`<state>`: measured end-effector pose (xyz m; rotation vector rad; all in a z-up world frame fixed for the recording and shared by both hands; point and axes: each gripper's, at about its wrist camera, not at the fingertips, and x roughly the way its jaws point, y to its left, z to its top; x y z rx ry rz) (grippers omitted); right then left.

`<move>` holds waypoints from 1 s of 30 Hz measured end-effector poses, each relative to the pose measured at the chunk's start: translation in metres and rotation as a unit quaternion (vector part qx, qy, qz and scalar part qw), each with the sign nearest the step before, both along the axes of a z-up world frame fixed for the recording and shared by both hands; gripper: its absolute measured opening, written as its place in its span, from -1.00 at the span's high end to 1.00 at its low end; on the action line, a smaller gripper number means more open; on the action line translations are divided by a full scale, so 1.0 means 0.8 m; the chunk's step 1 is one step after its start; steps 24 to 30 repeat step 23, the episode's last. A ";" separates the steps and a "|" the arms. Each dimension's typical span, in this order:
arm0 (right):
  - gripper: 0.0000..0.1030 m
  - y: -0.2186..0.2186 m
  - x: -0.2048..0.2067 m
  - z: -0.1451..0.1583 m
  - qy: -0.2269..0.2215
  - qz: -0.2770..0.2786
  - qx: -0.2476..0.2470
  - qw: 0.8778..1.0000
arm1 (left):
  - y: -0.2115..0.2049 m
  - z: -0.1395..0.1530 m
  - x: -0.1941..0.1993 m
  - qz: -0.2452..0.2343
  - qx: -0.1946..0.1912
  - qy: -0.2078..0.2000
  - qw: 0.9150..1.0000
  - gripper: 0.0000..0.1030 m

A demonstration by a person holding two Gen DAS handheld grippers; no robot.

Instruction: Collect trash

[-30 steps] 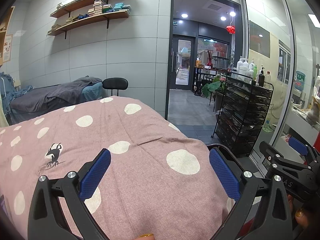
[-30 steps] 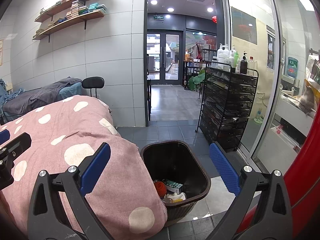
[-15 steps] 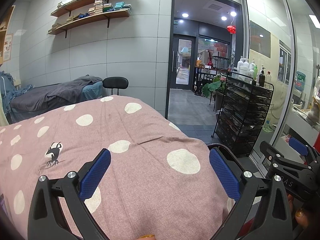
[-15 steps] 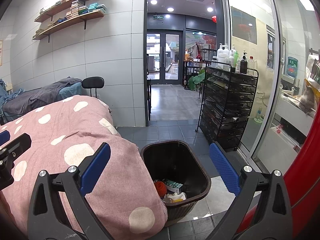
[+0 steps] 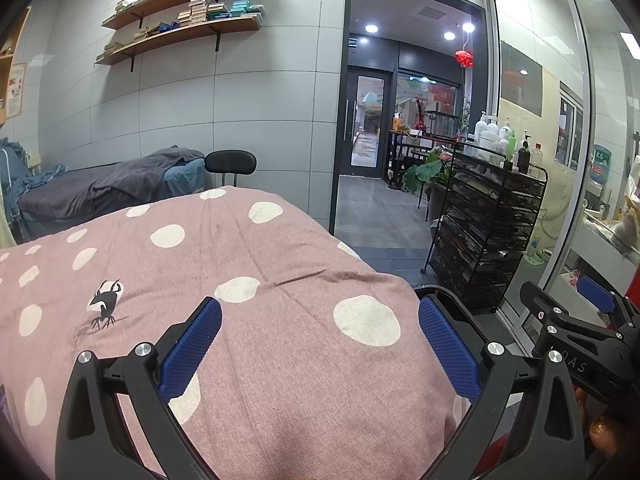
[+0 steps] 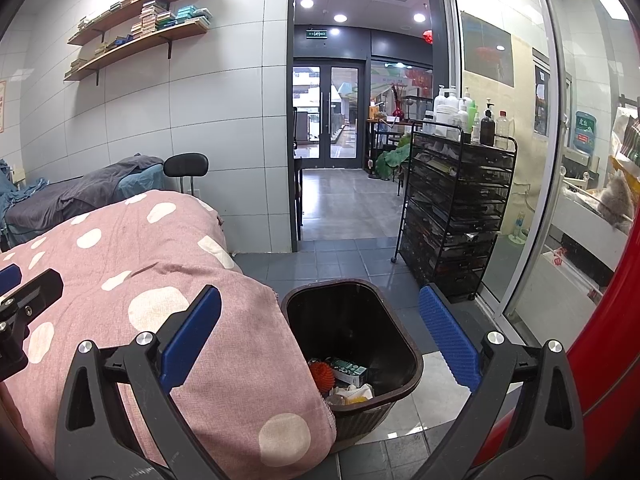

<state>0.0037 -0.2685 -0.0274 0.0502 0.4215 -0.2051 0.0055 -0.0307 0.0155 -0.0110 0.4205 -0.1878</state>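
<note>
Brown oblong bin (image 6: 400, 344) upright beside pink bedspread (image 6: 132, 272), long axis receding; both grippers' jaws wide, empty.

Left tongs (image 5: 320, 344) and right tongs (image 6: 320, 342): black frames, ribbed blue pads, silver screws

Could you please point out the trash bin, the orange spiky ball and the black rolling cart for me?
trash bin (image 6: 414, 364), right wrist view, right rim.
orange spiky ball (image 6: 322, 376), right wrist view, its middle.
black rolling cart (image 6: 456, 216), right wrist view, front of drawers.
</note>
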 end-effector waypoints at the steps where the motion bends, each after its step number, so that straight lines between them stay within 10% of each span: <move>1: -0.89 0.000 0.000 0.000 0.000 0.000 0.000 1.000 | -0.001 0.000 -0.001 -0.001 0.000 0.001 1.000 -0.89; 30: -0.89 0.003 0.003 0.000 0.003 0.000 0.001 1.000 | -0.011 0.001 -0.004 -0.001 -0.015 0.015 1.000 -0.89</move>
